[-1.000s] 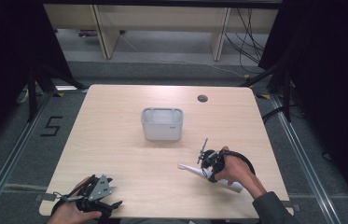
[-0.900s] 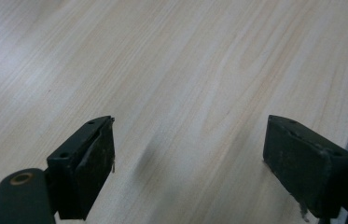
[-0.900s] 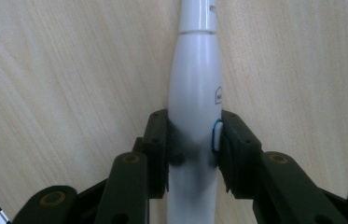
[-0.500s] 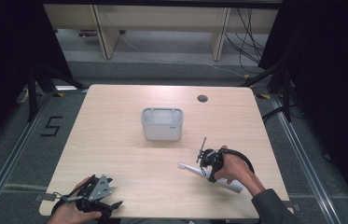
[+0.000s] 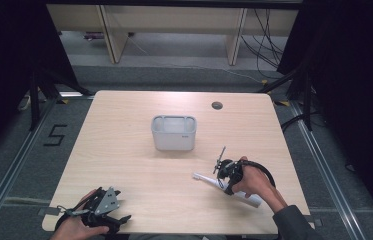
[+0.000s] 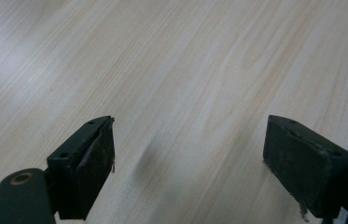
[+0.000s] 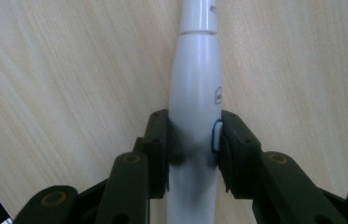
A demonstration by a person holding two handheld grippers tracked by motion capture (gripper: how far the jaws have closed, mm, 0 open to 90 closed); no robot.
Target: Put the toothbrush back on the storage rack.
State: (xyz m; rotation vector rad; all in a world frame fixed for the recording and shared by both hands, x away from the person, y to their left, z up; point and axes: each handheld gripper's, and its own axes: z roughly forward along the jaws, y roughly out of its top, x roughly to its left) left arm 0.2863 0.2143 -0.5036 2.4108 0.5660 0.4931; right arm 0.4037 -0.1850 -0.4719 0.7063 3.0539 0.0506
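My right gripper [image 5: 222, 176] is closed on a white, smooth plastic electric toothbrush [image 5: 234, 190] that lies flat on the pale wooden table [image 5: 124, 150], near the table's front right corner. In the right gripper view my two black jaws press against either side of the toothbrush's [image 7: 194, 112] rounded handle, and one pad sits right on a small blue-ringed button on its side. The handle runs straight up between the jaws and narrows at a seam toward the neck, with the wood grain of the table [image 7: 59, 70] on both sides. From the high view the toothbrush lies slanted, its thin end pointing left and slightly away from me, its thick end under my right hand [image 5: 254, 181].

My left gripper [image 5: 105, 212] rests at the front left edge of the table, held in my left hand [image 5: 74, 227], with its grey three-cornered plate on top. In the left gripper view my jaws stand wide apart with nothing between them but bare wood [image 6: 185, 84].

A light grey rectangular plastic bin [image 5: 174, 132] stands near the table's middle, well apart from both grippers
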